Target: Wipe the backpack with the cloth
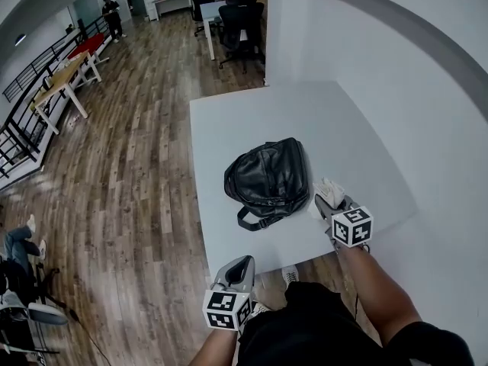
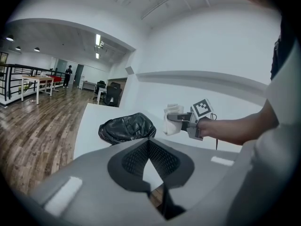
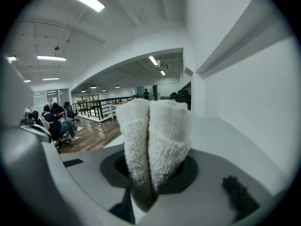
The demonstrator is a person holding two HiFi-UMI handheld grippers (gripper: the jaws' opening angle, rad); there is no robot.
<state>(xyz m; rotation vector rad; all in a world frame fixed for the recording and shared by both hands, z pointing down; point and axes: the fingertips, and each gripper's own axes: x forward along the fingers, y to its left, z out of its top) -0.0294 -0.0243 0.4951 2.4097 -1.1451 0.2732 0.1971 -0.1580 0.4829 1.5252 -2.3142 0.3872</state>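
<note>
Backpack (image 1: 267, 175) lies beside right tool (image 1: 329, 203) gripping cloth (image 1: 329, 191).

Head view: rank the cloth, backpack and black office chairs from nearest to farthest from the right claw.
1. Cloth, clamped in the right claw itself.
2. Backpack, on the table just to the claw's left.
3. Black office chairs, across the room beyond the table's far end.

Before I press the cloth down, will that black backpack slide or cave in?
The backpack looks soft and slumped, so it will probably dent under the cloth. It lies loose on the smooth table, with the left gripper away from it, so it may slide.
</note>
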